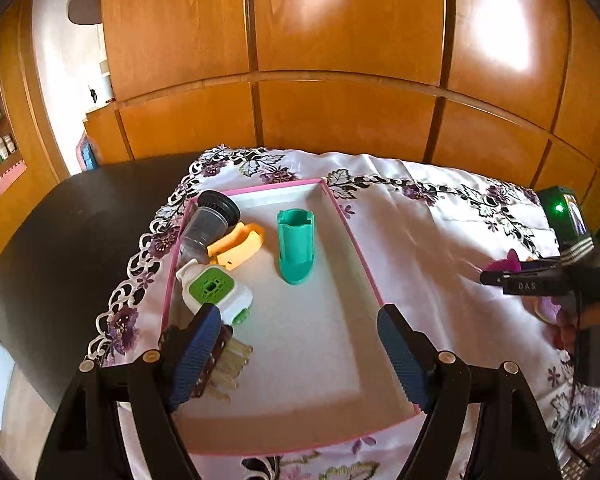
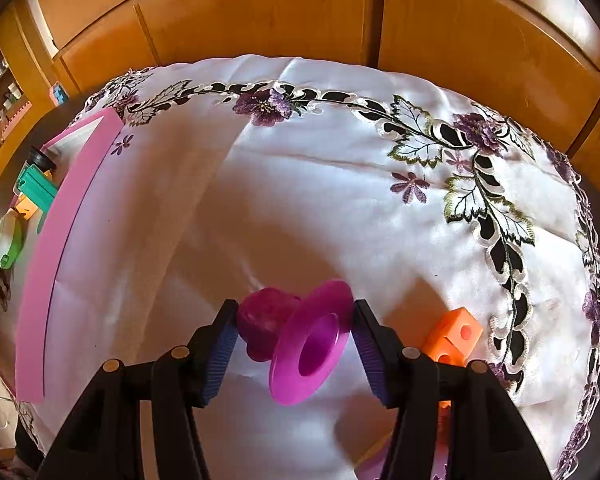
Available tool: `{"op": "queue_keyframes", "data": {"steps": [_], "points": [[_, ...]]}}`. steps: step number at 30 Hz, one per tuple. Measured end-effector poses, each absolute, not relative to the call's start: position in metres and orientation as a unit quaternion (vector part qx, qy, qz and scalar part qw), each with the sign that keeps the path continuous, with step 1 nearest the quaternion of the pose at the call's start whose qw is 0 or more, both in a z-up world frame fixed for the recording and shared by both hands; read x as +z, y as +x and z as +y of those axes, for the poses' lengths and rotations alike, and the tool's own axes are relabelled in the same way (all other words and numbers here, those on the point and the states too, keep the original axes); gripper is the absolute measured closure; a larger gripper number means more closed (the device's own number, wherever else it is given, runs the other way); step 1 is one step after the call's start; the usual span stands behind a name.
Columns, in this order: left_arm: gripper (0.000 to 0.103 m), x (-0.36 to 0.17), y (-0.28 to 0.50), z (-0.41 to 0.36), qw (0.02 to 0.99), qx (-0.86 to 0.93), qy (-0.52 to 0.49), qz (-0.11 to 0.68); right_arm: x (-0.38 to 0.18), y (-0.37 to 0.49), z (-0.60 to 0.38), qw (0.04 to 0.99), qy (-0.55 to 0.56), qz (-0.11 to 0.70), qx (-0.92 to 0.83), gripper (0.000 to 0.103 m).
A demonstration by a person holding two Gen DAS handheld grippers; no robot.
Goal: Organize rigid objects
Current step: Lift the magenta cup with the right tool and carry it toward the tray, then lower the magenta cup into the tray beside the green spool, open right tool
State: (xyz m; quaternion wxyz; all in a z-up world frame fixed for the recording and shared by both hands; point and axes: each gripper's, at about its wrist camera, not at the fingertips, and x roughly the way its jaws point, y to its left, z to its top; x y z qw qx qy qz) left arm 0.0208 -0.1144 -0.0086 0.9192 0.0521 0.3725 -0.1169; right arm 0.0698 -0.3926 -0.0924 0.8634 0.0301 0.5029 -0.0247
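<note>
The purple spool (image 2: 300, 340) sits low in the middle of the right wrist frame, clamped in the right gripper (image 2: 294, 330): one pad presses the knobby dark end, the other the rim of the wide flange. It seems lifted off the cloth (image 2: 300, 184), with its shadow lying below it. The grip is lopsided, a rounded lump on one side and a thin slanted rim on the other, so the spool could pivot or squirt out if the hand swings fast or tips.

The orange cube (image 2: 454, 334) lies just right of that gripper, partly behind its finger; a careless sideways move could knock it further along the tabletop.

The pink tray (image 1: 352, 236) fills the centre of the left wrist frame. The green holder (image 1: 296, 248) stands upright and alone in it, and looks easy to topple if the spool is dropped near it. The grey cylinder (image 1: 210, 220), orange clip (image 1: 238, 246) and white-green piece (image 1: 216, 292) crowd the tray's left side, with a brown brush-like piece (image 1: 220, 352) at the lower left.

The left gripper (image 1: 300, 360) hangs wide and empty over the tray's near end, its left finger close over the brush-like piece. It stands where the spool would likely come in, so the two grippers could clash.
</note>
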Motion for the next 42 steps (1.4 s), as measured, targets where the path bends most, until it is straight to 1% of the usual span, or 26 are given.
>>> {"op": "queue_keyframes", "data": {"steps": [18, 27, 32, 37, 42], "points": [[0.022, -0.01, 0.009, -0.104, 0.918, -0.107, 0.041, 0.379, -0.095, 0.067, -0.386, 0.867, 0.002, 0.497, -0.027, 0.046], [0.022, -0.012, 0.009, -0.088, 0.918, -0.099, 0.029, 0.382, -0.092, 0.068, -0.394, 0.871, 0.022, 0.491, -0.027, 0.046], [0.022, -0.01, 0.008, -0.075, 0.921, -0.094, 0.019, 0.378, -0.079, 0.063, -0.393, 0.881, 0.024, 0.471, -0.038, 0.046], [0.022, -0.014, 0.01, -0.053, 0.921, -0.077, 0.002, 0.381, -0.052, 0.053, -0.352, 0.898, 0.019, 0.44, 0.007, 0.046], [0.022, -0.018, 0.013, -0.027, 0.921, -0.053, -0.018, 0.385, -0.036, 0.042, -0.27, 0.902, -0.028, 0.42, 0.1, 0.046]]}}
